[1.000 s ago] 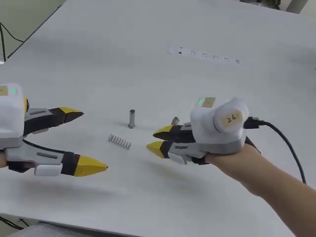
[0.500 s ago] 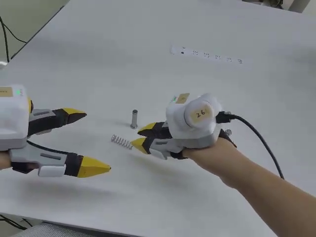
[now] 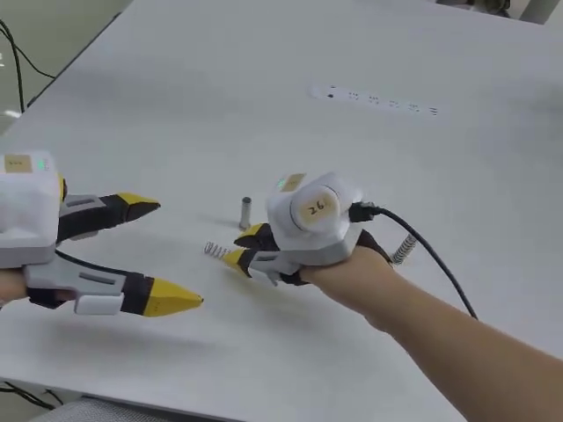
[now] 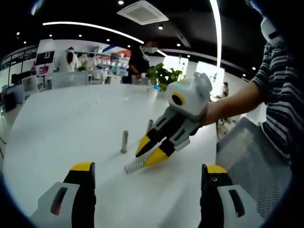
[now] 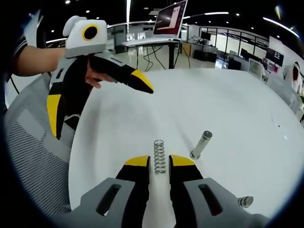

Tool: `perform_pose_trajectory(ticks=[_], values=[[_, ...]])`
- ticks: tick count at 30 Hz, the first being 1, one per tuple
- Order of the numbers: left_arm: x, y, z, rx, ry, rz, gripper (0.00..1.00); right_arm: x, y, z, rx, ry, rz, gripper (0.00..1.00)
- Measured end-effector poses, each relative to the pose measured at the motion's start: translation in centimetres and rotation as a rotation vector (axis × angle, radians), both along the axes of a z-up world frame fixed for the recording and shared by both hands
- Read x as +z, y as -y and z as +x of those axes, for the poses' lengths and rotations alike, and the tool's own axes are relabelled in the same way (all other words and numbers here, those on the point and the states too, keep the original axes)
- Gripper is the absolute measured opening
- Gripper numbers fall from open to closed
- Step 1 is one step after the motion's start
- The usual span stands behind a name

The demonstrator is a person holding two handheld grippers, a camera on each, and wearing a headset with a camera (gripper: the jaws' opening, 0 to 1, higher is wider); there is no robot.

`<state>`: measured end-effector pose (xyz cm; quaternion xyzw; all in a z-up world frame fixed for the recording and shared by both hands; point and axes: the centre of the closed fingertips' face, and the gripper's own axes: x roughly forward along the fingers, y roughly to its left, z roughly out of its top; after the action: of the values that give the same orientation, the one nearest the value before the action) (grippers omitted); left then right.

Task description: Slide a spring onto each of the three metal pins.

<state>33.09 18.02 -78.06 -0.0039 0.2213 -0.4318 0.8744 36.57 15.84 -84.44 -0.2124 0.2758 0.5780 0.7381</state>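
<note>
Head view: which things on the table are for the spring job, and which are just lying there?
For the job:
spring
pin
what looks like a second spring
right gripper, jaws at the spring
left gripper, jaws wide apart

Just lying about:
power strip
chair, beside the table

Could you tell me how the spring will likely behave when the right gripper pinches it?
The spring is a thin open coil, so probably light and squashy under the right gripper. Lying on its side on the smooth table, it may well roll or skid away.
</note>
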Motion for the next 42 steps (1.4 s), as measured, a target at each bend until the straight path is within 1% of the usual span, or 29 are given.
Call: perform_pose_trajectory(ticks=[8,10,11,12,13,18,21,24,28,30,33,40,42], values=[[-0.1,-0.3,-0.1,0.003,-0.005,0.002,0.88,-1.3,0.1,0.1,-0.004,0.001,-0.029,0.13],[-0.1,-0.3,-0.1,0.005,-0.006,0.001,0.88,-1.7,0.3,0.0,0.01,-0.001,-0.045,0.12],[-0.1,-0.3,-0.1,0.005,-0.005,0.003,0.88,-1.8,0.4,0.0,0.018,0.012,-0.051,0.12],[-0.1,-0.4,-0.1,0.004,-0.005,0.003,0.88,-1.7,0.2,0.1,0.021,0.018,-0.038,0.11],[-0.1,-0.4,-0.1,0.005,-0.005,0.002,0.88,-1.8,0.2,0.1,0.021,0.012,-0.042,0.09],[-0.3,-0.3,-0.2,0.0,-0.009,0.004,0.88,-1.7,0.2,-0.3,0.045,0.014,-0.04,0.08],[-0.3,-0.1,-0.2,-0.003,-0.009,0.003,0.88,-1.2,0.2,-0.6,0.064,0.025,-0.03,0.08],[-0.3,0.1,-0.1,-0.006,-0.01,0.003,0.88,-0.9,0.3,-0.7,0.07,0.024,-0.029,0.08],[-0.3,0.6,-0.1,-0.018,-0.008,0.001,0.87,-0.1,0.6,-0.9,0.082,0.032,-0.023,0.08],[-0.2,0.9,-0.1,-0.023,-0.007,-0.002,0.87,0.2,0.8,-1.0,0.096,0.047,-0.025,0.08],[-0.1,1.2,0.0,-0.031,-0.004,-0.003,0.87,0.9,1.3,-1.0,0.099,0.052,-0.019,0.08],[-0.1,2.0,0.3,-0.047,-0.001,-0.008,0.86,2.3,2.9,-0.9,0.116,0.081,-0.026,0.08],[-0.1,2.2,0.3,-0.053,-0.002,-0.01,0.86,2.6,3.2,-1.0,0.119,0.082,-0.026,0.08]])
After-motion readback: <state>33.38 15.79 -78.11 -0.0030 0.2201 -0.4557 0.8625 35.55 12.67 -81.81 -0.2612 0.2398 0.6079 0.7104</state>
